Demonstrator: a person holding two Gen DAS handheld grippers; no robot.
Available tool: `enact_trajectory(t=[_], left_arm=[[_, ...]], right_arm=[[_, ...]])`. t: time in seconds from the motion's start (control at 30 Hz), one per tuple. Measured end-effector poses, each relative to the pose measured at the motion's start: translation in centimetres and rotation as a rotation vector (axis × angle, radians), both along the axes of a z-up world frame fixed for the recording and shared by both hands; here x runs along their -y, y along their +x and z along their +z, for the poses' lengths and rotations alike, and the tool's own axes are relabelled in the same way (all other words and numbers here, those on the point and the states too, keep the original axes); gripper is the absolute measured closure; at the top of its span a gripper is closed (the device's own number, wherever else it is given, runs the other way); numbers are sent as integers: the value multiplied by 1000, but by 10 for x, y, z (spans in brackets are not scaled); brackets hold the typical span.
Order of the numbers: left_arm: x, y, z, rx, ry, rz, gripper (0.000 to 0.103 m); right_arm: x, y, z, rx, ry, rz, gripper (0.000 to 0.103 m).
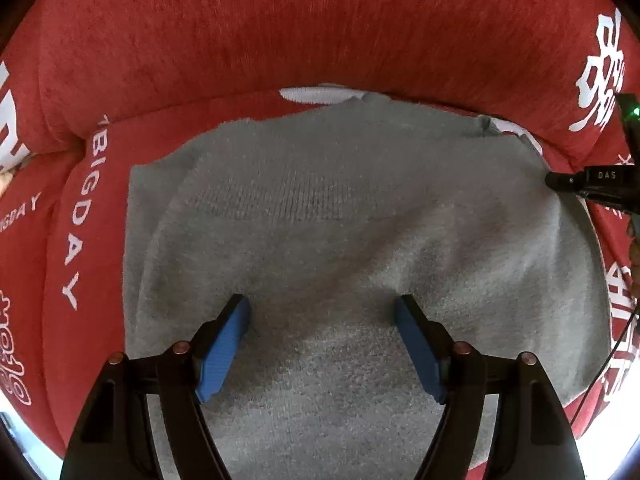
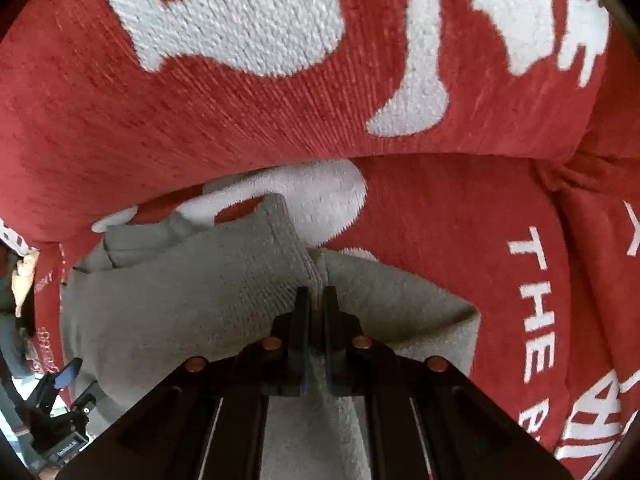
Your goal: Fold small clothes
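Grey knit garment: spread flat on red sofa seat cushion with white lettering, against the backrest. Left gripper: blue pads wide apart above the cloth, holding nothing. Right gripper: jaws pinched tight on a raised fold at the garment's edge

The left hand-held gripper, blue pads spread wide, hangs over a grey knitted garment on red white-lettered sofa cover.

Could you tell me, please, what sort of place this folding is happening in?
Probably a living room at home: a grey knitted garment lies on a red sofa cover with white lettering, its seat meeting a padded backrest.
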State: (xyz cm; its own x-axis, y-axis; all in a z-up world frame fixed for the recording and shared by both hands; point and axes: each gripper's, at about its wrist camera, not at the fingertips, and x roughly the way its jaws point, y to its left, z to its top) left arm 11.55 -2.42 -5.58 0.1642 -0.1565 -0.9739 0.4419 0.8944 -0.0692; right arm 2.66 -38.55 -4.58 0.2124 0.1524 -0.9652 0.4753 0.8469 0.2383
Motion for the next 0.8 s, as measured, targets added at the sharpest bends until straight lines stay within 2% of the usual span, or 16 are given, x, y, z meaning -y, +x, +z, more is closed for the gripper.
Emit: enact_trajectory(t=[0.1, 0.2, 0.33, 0.4, 0.53, 0.6, 0.7, 0.8], left_arm=[[-2, 3, 6, -4, -15, 3, 27], [-4, 14, 9, 12, -18, 8, 27], [-9, 37, -3, 0, -40, 40, 27], [-9, 49, -8, 17, -21, 62, 27], [-14, 71, -2, 49, -23, 101, 27], [-17, 82, -1, 85, 21, 109, 27], [-29, 97, -8, 83, 94, 151, 27], [-46, 99, 1, 58, 60, 206, 27]], right_arm=[[-5, -1, 6, -3, -36, 3, 96], [-5, -9, 26, 12, -44, -31, 96], [-20, -34, 57, 106, 34, -18, 92], [-32, -44, 57, 98, 56, 10, 92], [-44, -74, 25, -9, 104, -11, 92], [-41, -87, 21, 41, 134, -64, 92], [-39, -87, 22, 34, 139, -66, 92], [-33, -85, 28, 8, 122, -45, 92]])
